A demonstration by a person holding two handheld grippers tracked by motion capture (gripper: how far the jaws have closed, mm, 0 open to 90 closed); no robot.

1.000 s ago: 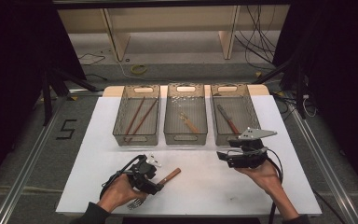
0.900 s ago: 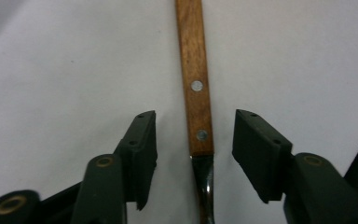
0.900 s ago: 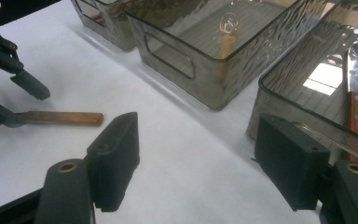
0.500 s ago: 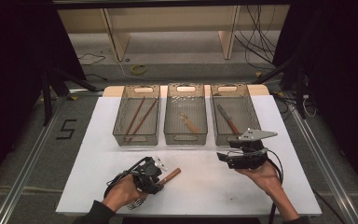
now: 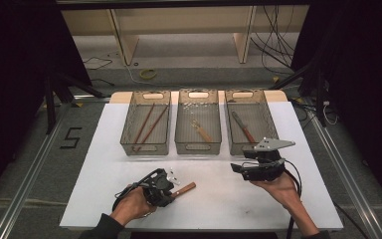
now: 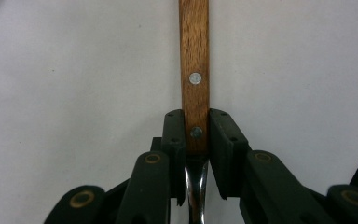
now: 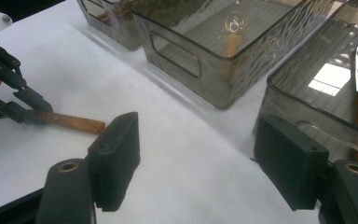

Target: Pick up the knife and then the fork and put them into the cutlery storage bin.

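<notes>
The left gripper [image 5: 166,188] is clamped on a wooden-handled utensil [image 6: 194,70] near where handle meets metal; it lies on the white table [image 5: 214,199], handle pointing toward two o'clock. At three o'clock, well apart, the right gripper [image 5: 238,169] hovers with jaws spread wide, empty. Three wire baskets [image 5: 197,144] sit at twelve.

The utensil [image 6: 195,74] has a brown wooden handle with two metal rivets set along its middle, and a shiny metal neck that starts where the wood ends. It lies flat on the white surface [image 5: 219,199], near the front edge and left of centre, with the handle end pointing away to the right. The left gripper [image 5: 168,188] clamps the handle at the lower rivet, its fingers [image 6: 175,135] pressed against both sides of the wood.
</notes>
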